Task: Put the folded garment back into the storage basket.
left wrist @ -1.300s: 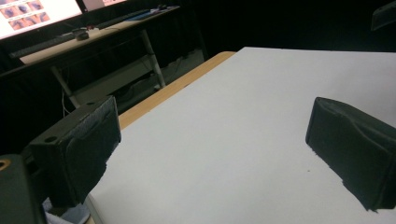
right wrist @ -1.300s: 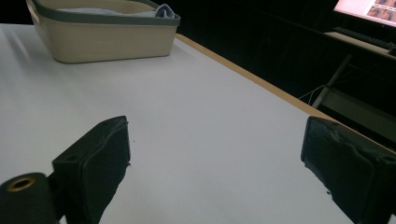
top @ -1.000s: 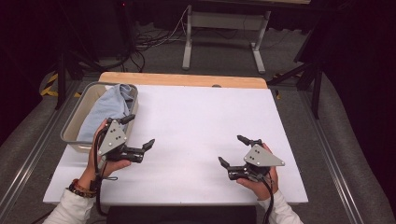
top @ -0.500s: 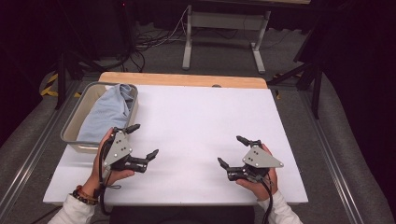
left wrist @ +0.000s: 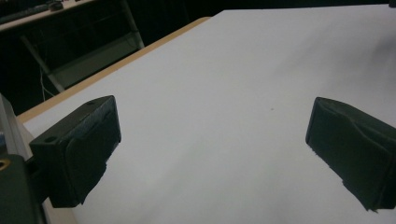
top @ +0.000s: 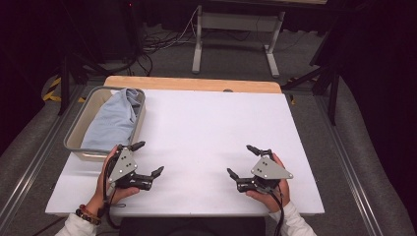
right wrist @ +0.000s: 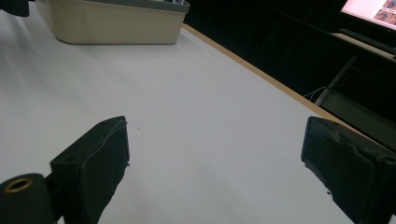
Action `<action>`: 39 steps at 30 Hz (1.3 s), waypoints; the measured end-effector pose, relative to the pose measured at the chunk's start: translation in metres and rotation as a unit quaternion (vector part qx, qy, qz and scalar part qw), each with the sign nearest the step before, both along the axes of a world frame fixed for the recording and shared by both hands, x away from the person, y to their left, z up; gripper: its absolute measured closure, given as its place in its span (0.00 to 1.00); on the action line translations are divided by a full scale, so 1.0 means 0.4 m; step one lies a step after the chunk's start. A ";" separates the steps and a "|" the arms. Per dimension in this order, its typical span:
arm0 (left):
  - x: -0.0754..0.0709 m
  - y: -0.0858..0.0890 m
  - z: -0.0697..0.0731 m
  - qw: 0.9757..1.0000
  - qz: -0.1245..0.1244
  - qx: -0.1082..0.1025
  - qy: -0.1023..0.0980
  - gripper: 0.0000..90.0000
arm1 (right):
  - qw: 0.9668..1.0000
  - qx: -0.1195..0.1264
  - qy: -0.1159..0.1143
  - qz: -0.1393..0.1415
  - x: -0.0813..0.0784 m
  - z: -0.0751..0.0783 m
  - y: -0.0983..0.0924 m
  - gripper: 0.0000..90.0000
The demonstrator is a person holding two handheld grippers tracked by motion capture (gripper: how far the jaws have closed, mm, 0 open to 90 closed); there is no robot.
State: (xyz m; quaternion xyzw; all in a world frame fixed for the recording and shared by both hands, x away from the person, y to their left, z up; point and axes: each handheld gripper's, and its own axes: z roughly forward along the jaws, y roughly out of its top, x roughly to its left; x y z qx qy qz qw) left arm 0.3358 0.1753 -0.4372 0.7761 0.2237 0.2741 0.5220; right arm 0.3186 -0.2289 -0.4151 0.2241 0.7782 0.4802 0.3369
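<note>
1. Nothing is in hand yet: the left gripper (top: pixel 145 171) and right gripper (top: pixel 241 173) hover over the white table (top: pixel 211 128), jaws spread wide and empty.
2. The light blue garment (top: pixel 112 119) lies bunched in the beige bin (top: pixel 77 129) at the table's far left, near the left gripper.
3. Judging by this, lifting it out and any folding remain.
4. It looks like a shirt, perhaps collared; folds obscure its shape.
</note>
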 end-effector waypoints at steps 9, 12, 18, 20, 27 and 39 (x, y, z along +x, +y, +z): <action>-0.007 0.007 -0.038 1.000 0.007 0.013 0.023 0.04 | 1.000 0.003 -0.002 0.003 -0.001 -0.011 0.001 0.10; -0.010 0.003 -0.047 0.999 0.010 0.010 0.032 0.04 | 1.000 0.002 0.000 0.006 -0.002 -0.021 0.005 0.10; -0.008 -0.013 -0.052 0.999 0.003 0.027 0.027 0.04 | 1.000 -0.004 -0.004 0.017 -0.006 -0.033 0.011 0.10; -0.010 -0.012 -0.052 0.999 0.002 0.024 0.029 0.04 | 1.000 -0.003 -0.004 0.018 -0.007 -0.035 0.011 0.10; -0.014 -0.012 -0.048 0.999 -0.001 0.023 0.025 0.04 | 1.000 -0.001 -0.007 0.018 -0.010 -0.036 0.015 0.11; -0.014 -0.004 -0.042 1.000 -0.006 0.020 0.022 0.04 | 1.000 0.003 -0.012 0.006 -0.007 -0.034 0.001 0.11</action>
